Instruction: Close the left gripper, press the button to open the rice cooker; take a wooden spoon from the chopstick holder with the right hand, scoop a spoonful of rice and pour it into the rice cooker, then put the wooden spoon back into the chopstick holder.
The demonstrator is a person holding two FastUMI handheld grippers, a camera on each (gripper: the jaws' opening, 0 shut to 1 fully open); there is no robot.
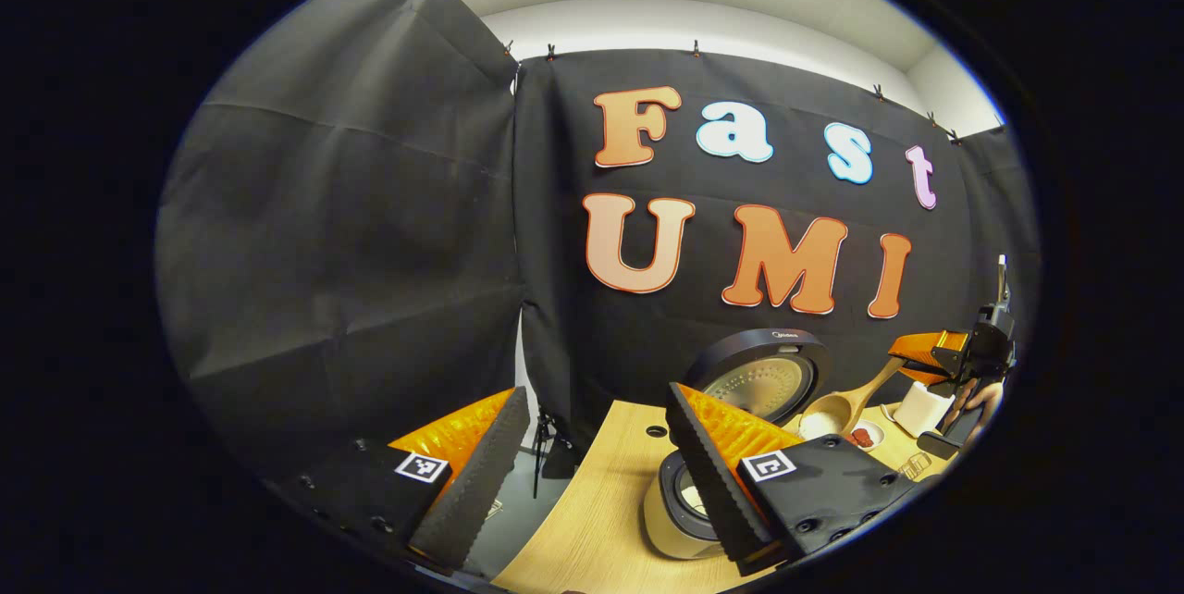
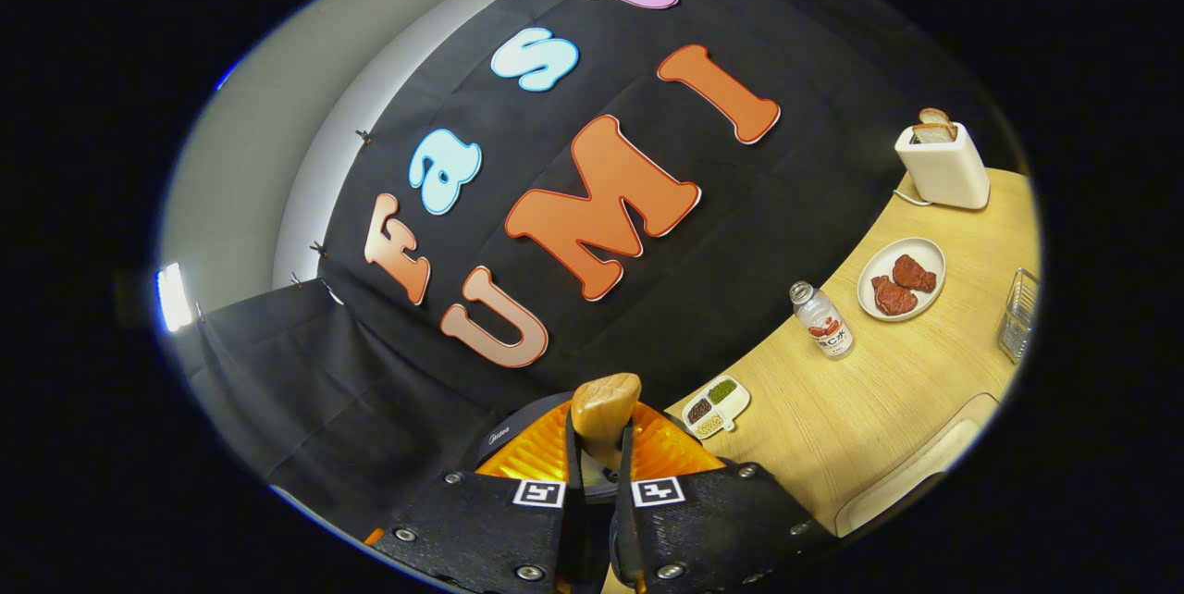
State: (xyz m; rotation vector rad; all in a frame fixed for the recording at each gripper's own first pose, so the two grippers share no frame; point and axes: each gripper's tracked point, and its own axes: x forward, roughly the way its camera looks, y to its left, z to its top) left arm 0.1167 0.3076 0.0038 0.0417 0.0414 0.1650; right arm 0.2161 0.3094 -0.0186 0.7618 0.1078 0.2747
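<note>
Ribbed right gripper pinching smooth wooden spoon; round rice cooker open

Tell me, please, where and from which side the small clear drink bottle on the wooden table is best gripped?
Grip the small clear drink bottle around its straight middle, coming in level from the open table side. It stands upright with a narrow capped neck, and the white plate of meat sits close on one side, so that side looks tighter.

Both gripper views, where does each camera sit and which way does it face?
Left gripper view: rides the open left hand-held gripper, facing the wall over the open cooker.
Right gripper view: rides the right hand-held gripper, shut on the spoon, rolled, facing wall and table.
Shared: cooker, spoon, toaster, plate.
</note>
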